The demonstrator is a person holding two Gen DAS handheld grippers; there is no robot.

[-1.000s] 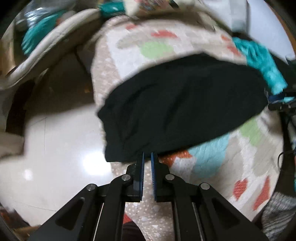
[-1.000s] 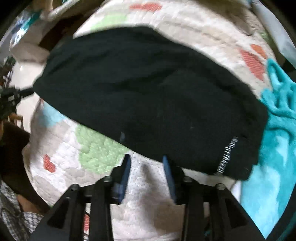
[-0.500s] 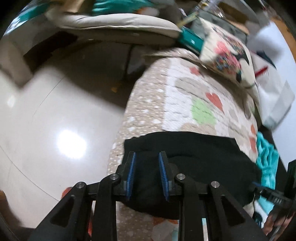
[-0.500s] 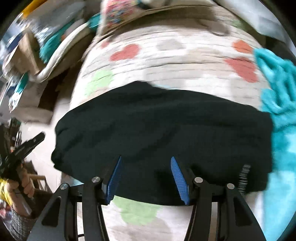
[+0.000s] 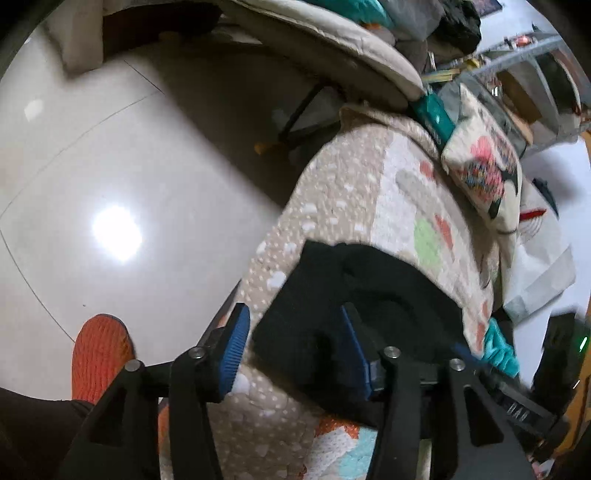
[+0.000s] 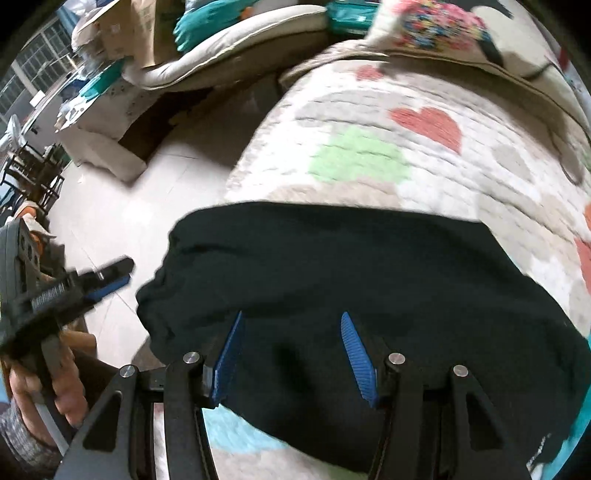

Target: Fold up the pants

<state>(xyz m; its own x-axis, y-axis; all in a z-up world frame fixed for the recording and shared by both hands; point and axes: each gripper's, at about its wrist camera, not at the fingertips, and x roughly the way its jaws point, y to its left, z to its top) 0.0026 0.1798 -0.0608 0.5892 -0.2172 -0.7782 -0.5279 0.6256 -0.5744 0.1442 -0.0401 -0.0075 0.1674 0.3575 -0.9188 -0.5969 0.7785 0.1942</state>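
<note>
Black pants (image 5: pixel 373 291) lie folded across a quilt with coloured hearts (image 5: pixel 369 192). My left gripper (image 5: pixel 295 332) hovers over the pants' near corner at the quilt's edge. Its jaws are opening; the corner lies between the fingers, and the pads do not press it. In the right wrist view the pants (image 6: pixel 351 269) fill the middle. My right gripper (image 6: pixel 291 343) is open just above their near edge, with cloth under the gap and nothing gripped. The left gripper (image 6: pixel 110 277) shows at the left, held by a hand (image 6: pixel 55 387), beside the pants' left end.
Shiny tiled floor (image 5: pixel 110 166) lies left of the quilt's edge, with an orange shoe (image 5: pixel 99 354) on it. A patterned cushion (image 5: pixel 484 173) sits at the quilt's far end. A teal cloth (image 5: pixel 498 347) lies beyond the pants. A beige padded seat (image 6: pixel 229 33) stands behind.
The left gripper went from shut to open, rolled, and came down onto the pants' corner. The right gripper slid along the pants toward their left end, jaws slightly wider.
</note>
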